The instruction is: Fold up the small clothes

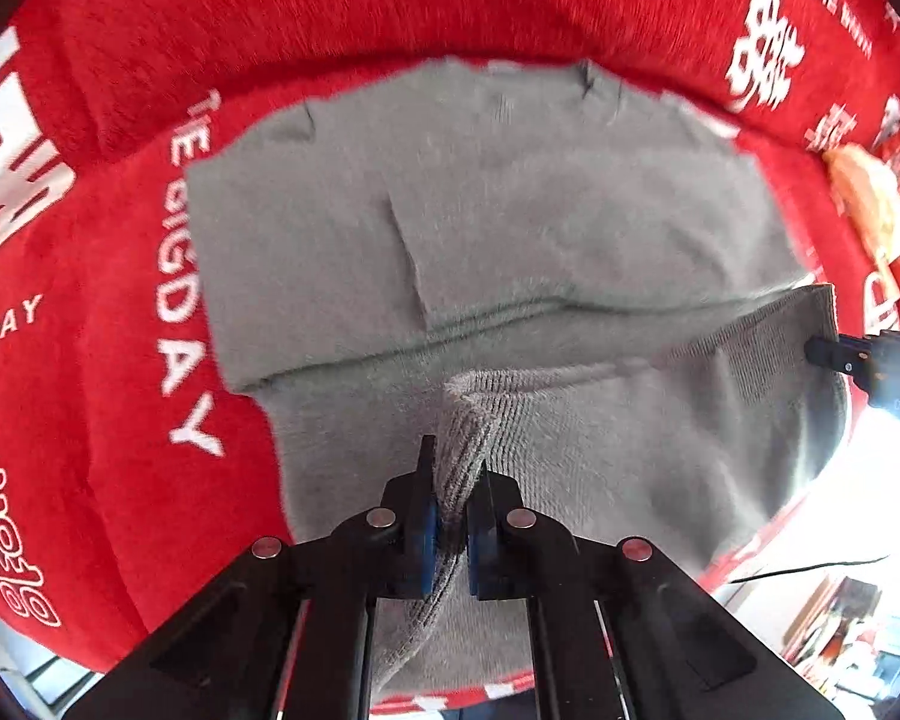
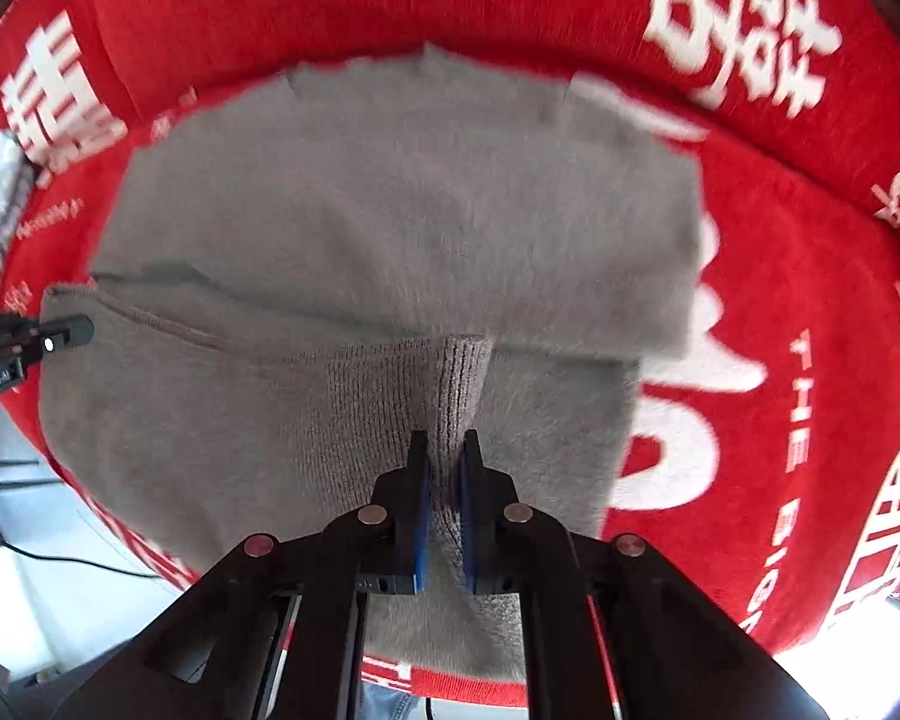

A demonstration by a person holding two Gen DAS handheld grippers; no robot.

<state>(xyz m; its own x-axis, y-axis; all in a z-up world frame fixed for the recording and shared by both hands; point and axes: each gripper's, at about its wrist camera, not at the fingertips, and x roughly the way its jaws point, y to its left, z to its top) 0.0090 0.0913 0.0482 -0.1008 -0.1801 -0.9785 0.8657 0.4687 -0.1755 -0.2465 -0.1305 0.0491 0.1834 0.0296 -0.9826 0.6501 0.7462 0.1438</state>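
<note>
Grey sweater (image 1: 480, 228) spread on red blanket (image 1: 102, 312), near hem lifted at two points. Left gripper (image 1: 453, 468) seen clamped on ribbed hem fold at 6 o'clock; right gripper (image 2: 444, 450) likewise clamped on ribbing at 6 o'clock, partner tongs visible at 9 o'clock in right wrist view. Fold presumably being carried toward 12 o'clock.

Risks judged: thin pinch of slippery fuzzy knit may be lost under pull; uneven travel of hands would skew fold line; existing crease at centre may be trapped under the fold.
</note>
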